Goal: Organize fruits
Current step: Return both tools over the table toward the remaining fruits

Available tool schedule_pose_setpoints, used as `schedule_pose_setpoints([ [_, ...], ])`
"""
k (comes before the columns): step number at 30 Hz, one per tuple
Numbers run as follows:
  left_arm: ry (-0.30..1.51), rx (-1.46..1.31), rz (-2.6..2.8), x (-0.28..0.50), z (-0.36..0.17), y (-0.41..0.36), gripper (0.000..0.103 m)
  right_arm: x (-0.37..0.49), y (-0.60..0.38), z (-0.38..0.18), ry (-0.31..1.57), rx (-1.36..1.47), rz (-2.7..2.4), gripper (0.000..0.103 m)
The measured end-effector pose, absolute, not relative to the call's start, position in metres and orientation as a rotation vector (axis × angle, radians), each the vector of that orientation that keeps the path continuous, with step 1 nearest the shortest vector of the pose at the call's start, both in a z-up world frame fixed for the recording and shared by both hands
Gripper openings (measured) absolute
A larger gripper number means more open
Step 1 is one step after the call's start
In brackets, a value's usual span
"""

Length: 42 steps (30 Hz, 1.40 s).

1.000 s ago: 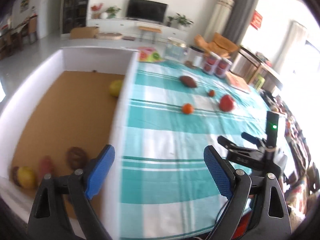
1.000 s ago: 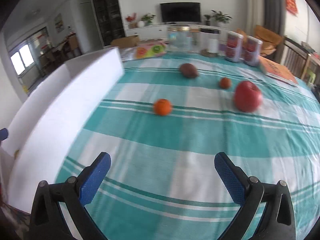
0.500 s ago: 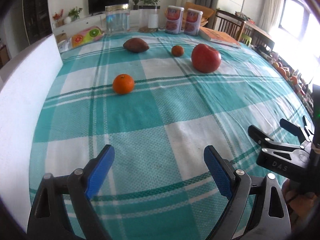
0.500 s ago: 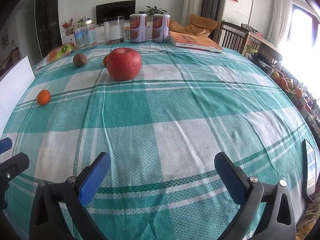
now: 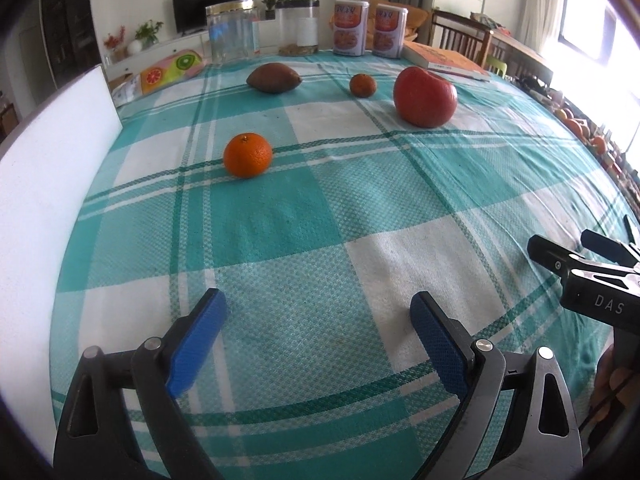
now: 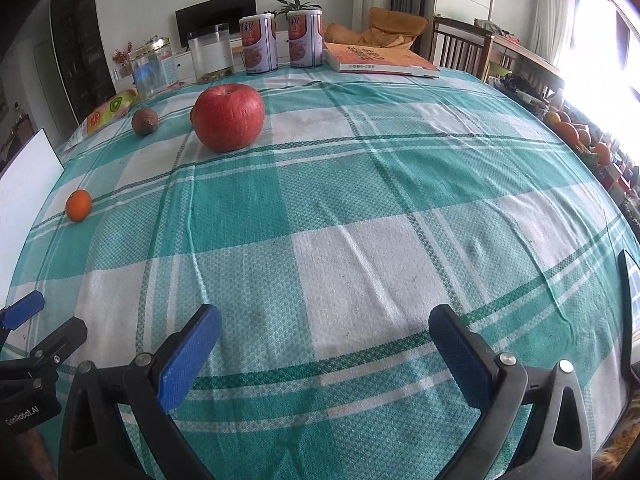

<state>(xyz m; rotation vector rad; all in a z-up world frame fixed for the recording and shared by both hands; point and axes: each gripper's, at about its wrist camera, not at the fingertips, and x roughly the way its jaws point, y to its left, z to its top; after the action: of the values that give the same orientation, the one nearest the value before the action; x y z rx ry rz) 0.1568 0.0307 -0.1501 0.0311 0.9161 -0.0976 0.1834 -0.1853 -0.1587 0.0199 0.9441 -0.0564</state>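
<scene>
1. Across the upper half of the left wrist view, four fruits lie on the checked cloth of the desk (image 5: 320, 240): one large orange (image 5: 248, 155) at centre left, one small orange (image 5: 363, 85) further back, one red apple (image 5: 425, 96) to its right, and one brown fruit (image 5: 273, 77) at upper centre. All four lie apart from one another.
2. Behind the fruits stand two printed tins (image 5: 368, 29), two clear jars (image 5: 262, 31) and one book (image 5: 444, 60); one white box wall (image 5: 44, 184) fills the left edge.
3. Left tongs (image 5: 318, 334), bottom of the frame: tilted down toward the cloth, jaws opening and already wide, nothing between the blue pads (image 5: 198, 342).
4. Right tongs (image 6: 324, 354), bottom of the right wrist view: likewise tilted down, jaws wide, nothing held; they also show at the right edge of the left wrist view, cut off by the frame.
5. From the right wrist view the apple (image 6: 229, 117) hides nearly all of the small orange; the large orange (image 6: 78, 205) sits at far left.
6. Box interior is hidden; the kind of the brown fruit (image 6: 145, 121) is hard to make out.
</scene>
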Motion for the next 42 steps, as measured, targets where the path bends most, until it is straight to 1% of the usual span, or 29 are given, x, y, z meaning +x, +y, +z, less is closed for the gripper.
schedule_pose_setpoints([
  [32, 0.921, 0.038, -0.099, 0.157, -0.151, 0.029, 0.097, 0.186, -0.188, -0.161, 0.958, 0.046, -0.046, 0.103],
  [37, 0.945, -0.018, -0.149, 0.157, -0.146, 0.039, 0.097, 0.185, -0.188, -0.161, 0.958, 0.047, -0.046, 0.103],
  [42, 0.945, -0.117, -0.138, 0.176, -0.127, 0.066, 0.097, 0.186, -0.187, -0.162, 0.963, 0.038, -0.046, 0.103],
])
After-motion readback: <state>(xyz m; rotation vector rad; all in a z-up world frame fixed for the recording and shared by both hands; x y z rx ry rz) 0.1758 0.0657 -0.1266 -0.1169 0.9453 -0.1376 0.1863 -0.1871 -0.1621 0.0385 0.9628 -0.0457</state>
